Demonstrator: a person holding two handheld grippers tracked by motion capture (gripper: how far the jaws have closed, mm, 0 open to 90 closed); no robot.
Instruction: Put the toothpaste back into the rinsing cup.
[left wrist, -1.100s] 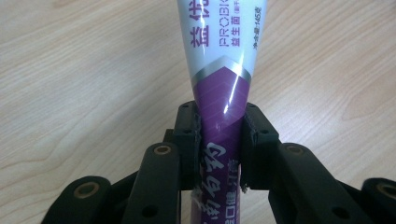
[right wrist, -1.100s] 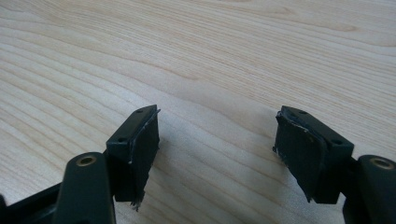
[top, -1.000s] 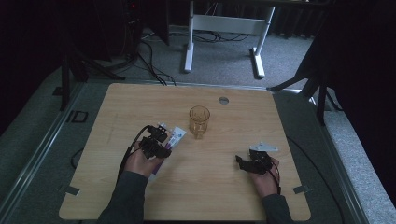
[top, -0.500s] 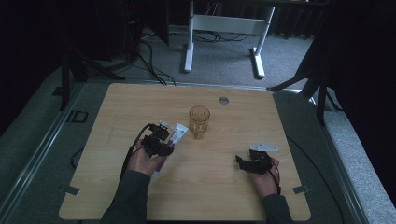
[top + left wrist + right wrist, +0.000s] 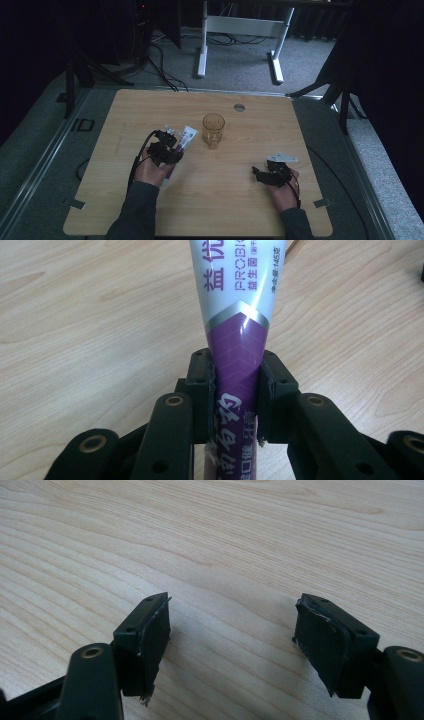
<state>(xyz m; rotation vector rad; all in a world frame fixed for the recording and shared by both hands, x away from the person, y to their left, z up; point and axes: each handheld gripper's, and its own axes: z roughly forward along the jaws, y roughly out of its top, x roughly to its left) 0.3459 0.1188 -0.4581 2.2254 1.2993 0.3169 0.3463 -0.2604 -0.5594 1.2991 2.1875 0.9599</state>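
A purple and white toothpaste tube with printed lettering is pinched at its purple part by my left gripper, which is shut on it. In the high view the tube juts from the left gripper toward an amber drinking glass that stands upright at the table's middle, a short gap away. My right gripper rests low at the right front, well apart from the glass. Its jaws are open with only bare wood between them.
The light wooden table has a round grey grommet near its far edge. Beyond it, a white desk frame and black cables lie on the grey floor. Dark stands flank the table.
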